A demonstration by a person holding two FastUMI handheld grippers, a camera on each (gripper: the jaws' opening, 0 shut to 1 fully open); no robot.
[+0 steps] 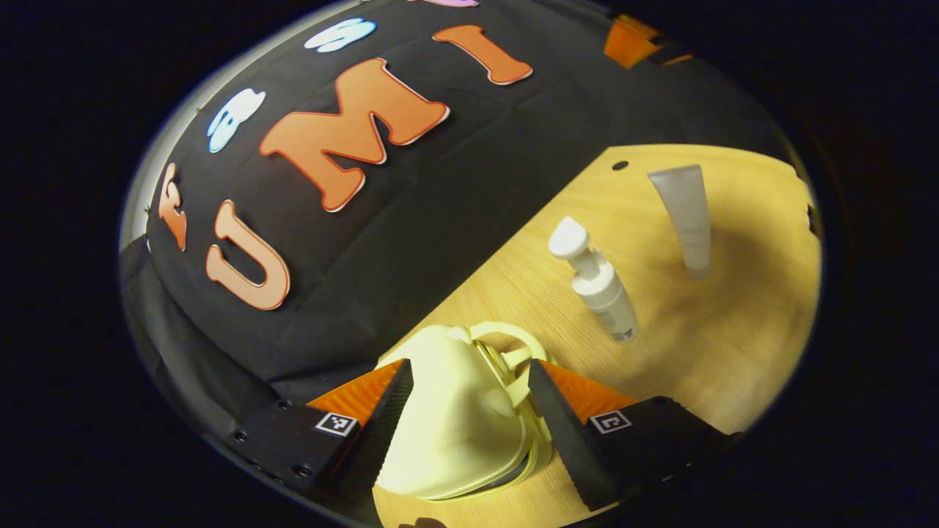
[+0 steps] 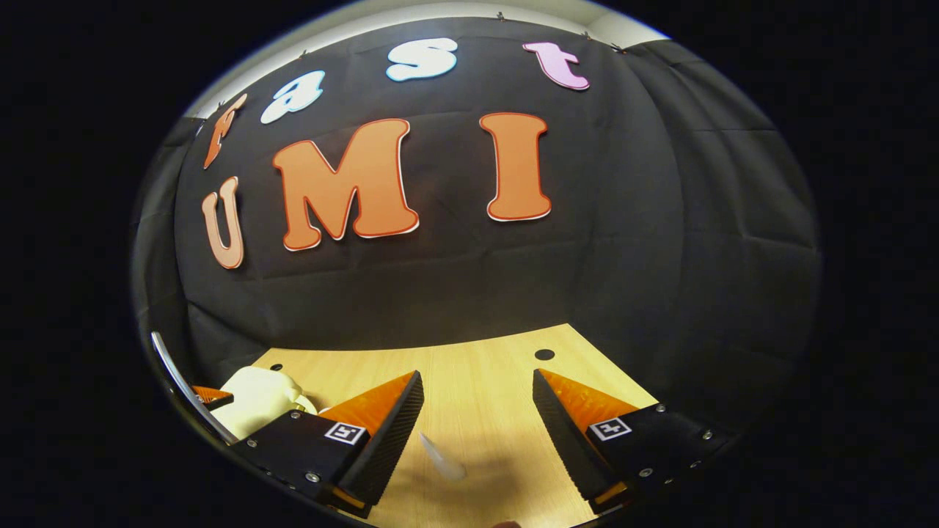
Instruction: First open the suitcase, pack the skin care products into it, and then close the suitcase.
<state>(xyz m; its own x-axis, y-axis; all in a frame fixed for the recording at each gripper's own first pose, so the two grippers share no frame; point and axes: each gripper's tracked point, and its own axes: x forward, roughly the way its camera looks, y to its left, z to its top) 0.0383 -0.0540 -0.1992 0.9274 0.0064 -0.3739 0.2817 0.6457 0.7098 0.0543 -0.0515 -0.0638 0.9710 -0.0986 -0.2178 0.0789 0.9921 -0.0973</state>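
step: open suitcase | left tool [image 1: 469, 396] fingers apart, straddling closed suitcase [image 1: 455, 433] at 6 o'clock | right tool [image 2: 477, 411] apart, empty | pump bottle [image 1: 598, 282], tube [image 1: 686, 216] at 2 o'clock on worktop [image 1: 733, 330] | advice: steady the shell, lift lid by its seam.

A small pale-yellow suitcase [image 1: 455, 418] lies on the surface at the bottom centre of the left gripper view, lid down, its handle pointing toward the wall. In the right gripper view it shows at the lower left. A white pump bottle [image 1: 598, 282] stands to its right. A white tube [image 1: 686, 216] stands farther right, cap down.
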